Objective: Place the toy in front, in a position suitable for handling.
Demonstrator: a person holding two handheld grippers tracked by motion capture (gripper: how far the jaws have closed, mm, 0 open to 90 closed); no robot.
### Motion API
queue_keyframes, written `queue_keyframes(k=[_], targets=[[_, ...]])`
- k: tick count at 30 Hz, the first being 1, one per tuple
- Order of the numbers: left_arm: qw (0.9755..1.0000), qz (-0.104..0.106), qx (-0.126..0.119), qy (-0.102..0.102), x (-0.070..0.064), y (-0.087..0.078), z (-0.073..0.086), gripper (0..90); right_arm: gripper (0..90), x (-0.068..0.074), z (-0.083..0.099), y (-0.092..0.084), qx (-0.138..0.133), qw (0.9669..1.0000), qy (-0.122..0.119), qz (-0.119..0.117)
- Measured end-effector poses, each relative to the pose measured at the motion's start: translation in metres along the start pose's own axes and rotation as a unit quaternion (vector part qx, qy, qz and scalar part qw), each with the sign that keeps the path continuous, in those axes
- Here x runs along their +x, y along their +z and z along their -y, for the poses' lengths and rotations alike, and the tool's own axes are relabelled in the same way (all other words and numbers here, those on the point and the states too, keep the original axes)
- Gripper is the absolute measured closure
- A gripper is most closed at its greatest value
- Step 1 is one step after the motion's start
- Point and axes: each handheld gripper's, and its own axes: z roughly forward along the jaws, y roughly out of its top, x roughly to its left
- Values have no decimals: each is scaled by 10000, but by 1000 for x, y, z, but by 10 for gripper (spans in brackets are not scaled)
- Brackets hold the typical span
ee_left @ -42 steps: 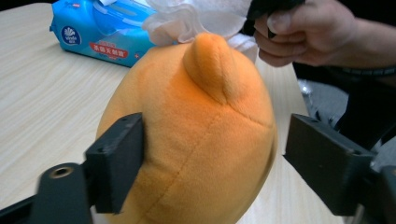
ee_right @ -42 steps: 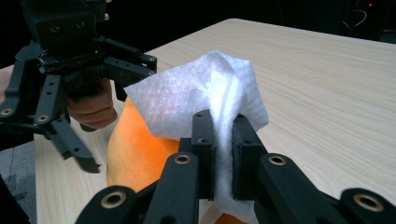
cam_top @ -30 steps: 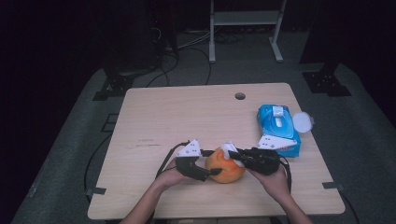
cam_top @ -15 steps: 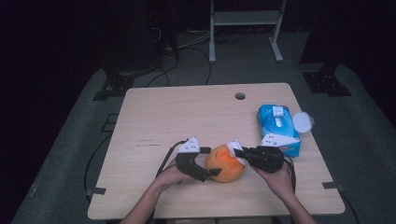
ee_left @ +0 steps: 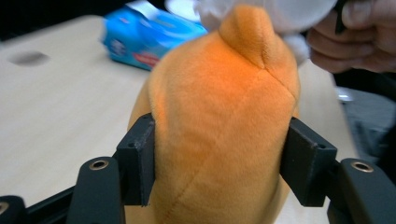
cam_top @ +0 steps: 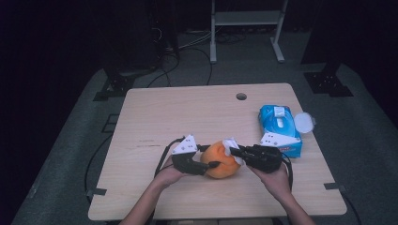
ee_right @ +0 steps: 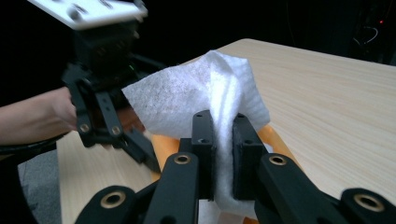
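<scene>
An orange plush toy sits near the front middle of the wooden table. My left gripper comes at it from the left. Its jaws have just been closing, and the pads press into both flanks of the plush toy. My right gripper reaches in from the right, shut on a white wipe that rests against the toy's top. The wipe shows as a white patch on the orange fabric. In the right gripper view, my right gripper pinches the wipe's folded edge.
A blue pack of wipes lies at the table's right side, its round white lid open to the right. A cable hole sits near the far edge. Dark floor, cables and a metal stand surround the table.
The left gripper's jaws stood wider around the plush toy half a second ago and now press on it again. The right gripper with the wipe has hardly moved.
</scene>
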Motion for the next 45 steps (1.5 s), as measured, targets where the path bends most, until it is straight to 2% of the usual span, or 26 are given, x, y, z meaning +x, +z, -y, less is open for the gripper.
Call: queue_keyframes(k=[2, 5, 7, 8, 9, 10, 13, 16, 18, 22, 24, 26, 29, 31, 32, 36, 38, 41, 45], targets=[[9990, -395, -12, 188, -1, -6, -5, 373, 811, -4, 0, 5, -20, 10000, 89, 17], [9941, -981, 181, 435, -4, -6, -6, 373, 811, -12, 3, 15, -18, 9996, 270, 19], [9910, -1181, 393, 488, -4, 1, -2, 369, 810, -19, 9, 20, 68, 9991, 416, 62], [9900, -1198, 559, 482, -5, 6, 2, 364, 810, -23, 12, 21, 127, 9988, 456, 136], [9908, -1074, 670, 485, -6, 12, 7, 352, 810, -26, 15, 21, 135, 9984, 523, 193], [9920, -963, 648, 501, -9, 15, 8, 325, 810, -30, 17, 18, 98, 9977, 630, 217], [9905, -747, 854, 776, -21, 20, 2, 252, 809, -33, 15, 12, -29, 9971, 725, 228], [9936, -197, 852, 714, -28, 19, -5, 240, 806, -31, 13, 12, -36, 9977, 662, 160], [9922, -3, 977, 770, -32, 17, -9, 243, 806, -28, 14, 14, 30, 9981, 597, 129], [9908, 671, 1079, 472, -30, 9, -12, 251, 807, -25, 19, 17, 279, 9979, 593, 20], [9908, 797, 1004, 440, -28, 4, -14, 263, 807, -22, 23, 19, 439, 9973, 580, -95], [9934, 683, 830, 391, -25, 0, -17, 272, 807, -19, 26, 19, 529, 9968, 577, -158], [9975, 259, 516, 411, -19, -3, -19, 262, 808, -16, 29, 18, 615, 9958, 595, -316], [9991, 43, 295, 298, -14, 0, -17, 232, 808, -11, 31, 16, 710, 9952, 559, -383], [9994, 35, 248, 256, -13, 2, -16, 214, 808, -9, 33, 15, 754, 9947, 540, -438], [9978, 153, 593, 244, -13, 16, -4, 176, 807, -6, 37, 9, 778, 9940, 540, -542], [9971, 229, 651, 310, -15, 20, 0, 171, 808, -7, 38, 4, 708, 9945, 578, -509], [9968, 210, 695, 324, -15, 20, 0, 166, 808, -13, 38, -5, 607, 9951, 659, -419], [9958, 246, 843, 251, -16, 25, 4, 189, 807, -21, 41, -19, 513, 9954, 754, -286]])
